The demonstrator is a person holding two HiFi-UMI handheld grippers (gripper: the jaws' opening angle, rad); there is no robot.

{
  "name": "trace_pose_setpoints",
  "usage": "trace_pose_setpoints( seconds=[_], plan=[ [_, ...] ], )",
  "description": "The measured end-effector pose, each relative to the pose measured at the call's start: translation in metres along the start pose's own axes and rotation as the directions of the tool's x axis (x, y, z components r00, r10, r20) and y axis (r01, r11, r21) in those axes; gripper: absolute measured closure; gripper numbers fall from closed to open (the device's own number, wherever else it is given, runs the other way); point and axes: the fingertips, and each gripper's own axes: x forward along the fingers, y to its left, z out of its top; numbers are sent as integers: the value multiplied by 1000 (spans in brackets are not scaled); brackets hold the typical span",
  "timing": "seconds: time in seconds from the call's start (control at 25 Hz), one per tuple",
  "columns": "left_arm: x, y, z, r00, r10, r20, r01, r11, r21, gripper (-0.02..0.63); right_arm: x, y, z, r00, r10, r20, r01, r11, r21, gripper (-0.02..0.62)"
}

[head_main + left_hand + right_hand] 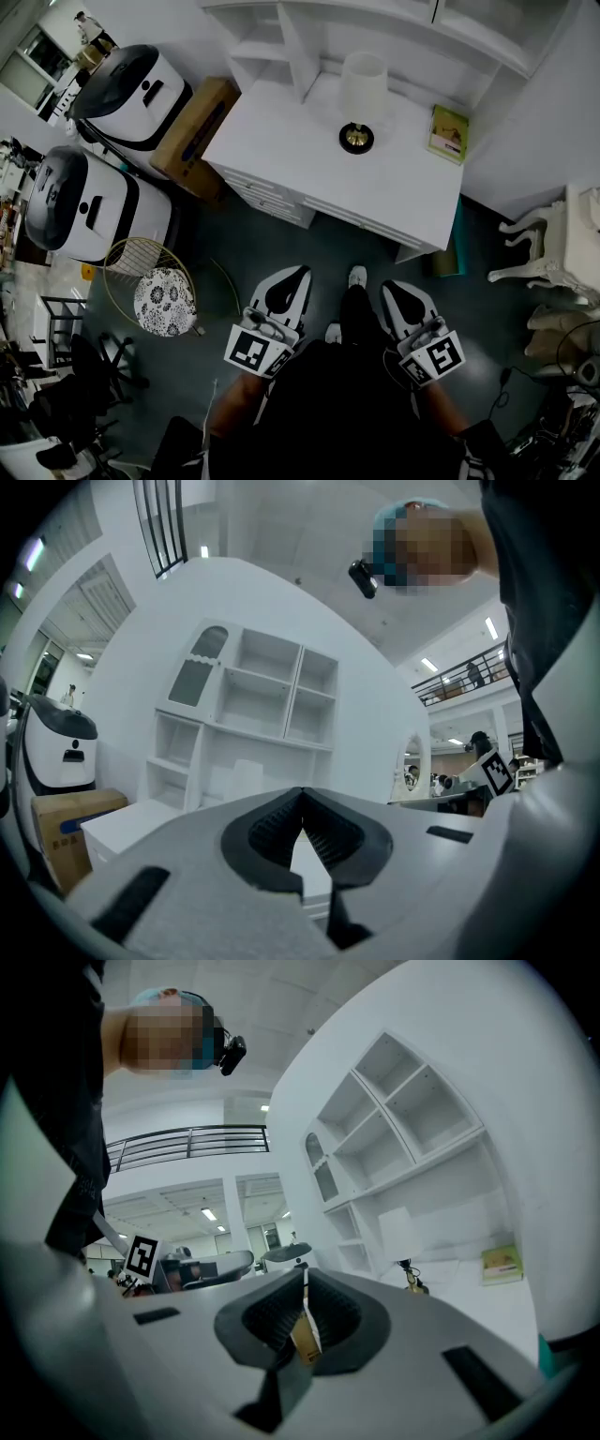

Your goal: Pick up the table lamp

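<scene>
The table lamp, with a white shade and a dark round base, stands on the white desk in front of its shelf unit. Both grippers are held low and close to the person's body, well short of the desk. My left gripper is shut and holds nothing. My right gripper is also shut and holds nothing. In the right gripper view the lamp shows far off to the right of the shut right gripper. In the left gripper view the left gripper points at the shelves.
A green book lies on the desk right of the lamp. A cardboard box leans at the desk's left end, beside two white machines. A wire stool stands at left and a white ornate chair at right.
</scene>
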Motion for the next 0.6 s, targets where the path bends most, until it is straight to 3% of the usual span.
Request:
trace_pose_setpoints(
  seconds=[0.32, 0.6],
  plan=[
    [73, 23, 2, 999, -41, -20, 41, 999, 5, 589, 46, -61, 9, 999, -14, -29, 15, 1000, 14, 563],
    [118, 56, -2, 999, -10, -49, 10, 1000, 5, 589, 90, -103, 15, 999, 1, -49, 0, 1000, 6, 563]
  ],
)
